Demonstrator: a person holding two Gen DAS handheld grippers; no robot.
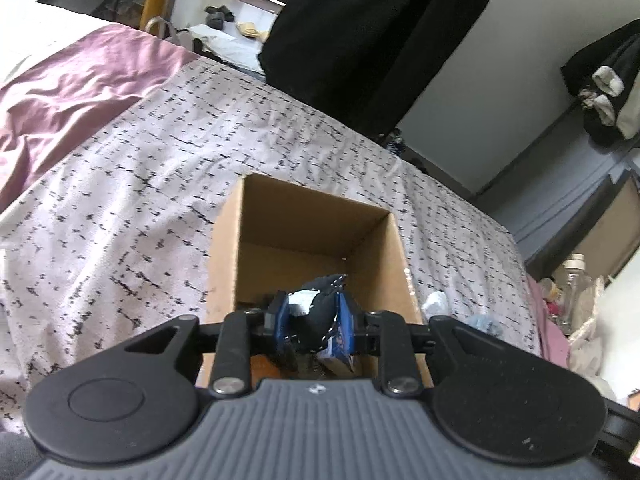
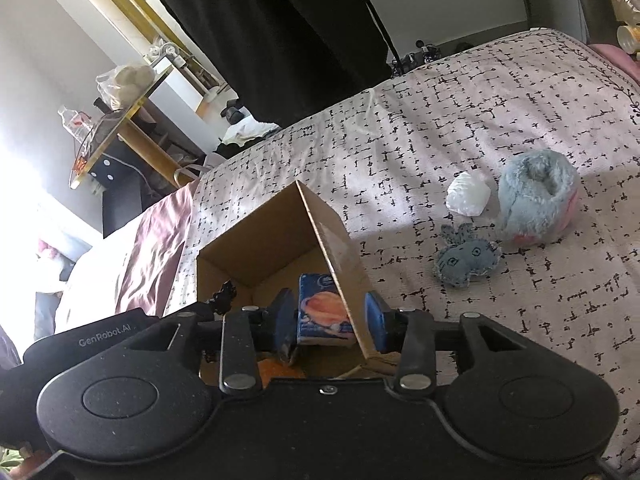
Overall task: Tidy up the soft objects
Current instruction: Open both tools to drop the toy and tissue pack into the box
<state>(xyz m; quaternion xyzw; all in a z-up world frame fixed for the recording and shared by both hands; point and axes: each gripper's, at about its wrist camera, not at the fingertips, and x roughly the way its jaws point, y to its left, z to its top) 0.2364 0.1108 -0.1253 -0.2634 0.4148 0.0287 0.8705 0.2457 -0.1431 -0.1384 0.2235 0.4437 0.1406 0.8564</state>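
An open cardboard box (image 1: 312, 220) stands on the patterned bed cover (image 1: 120, 200). My left gripper (image 1: 314, 320) is shut on a dark soft item with a white patch (image 1: 320, 308) and holds it over the box's near edge. In the right wrist view the box (image 2: 272, 232) holds a blue packet with an orange picture (image 2: 324, 312). My right gripper (image 2: 330, 318) is open, its jaws either side of the box's right wall. A grey denim toy (image 2: 466, 262), a fluffy blue plush (image 2: 538, 196) and a white crumpled piece (image 2: 468, 194) lie on the bed to the right.
A mauve sheet (image 1: 68, 92) covers the bed's far left. Black clothes (image 1: 360, 32) hang beyond the bed. A bottle (image 1: 572, 288) and clutter stand off the bed's right edge. A glass shelf (image 2: 108, 128) stands left of the bed.
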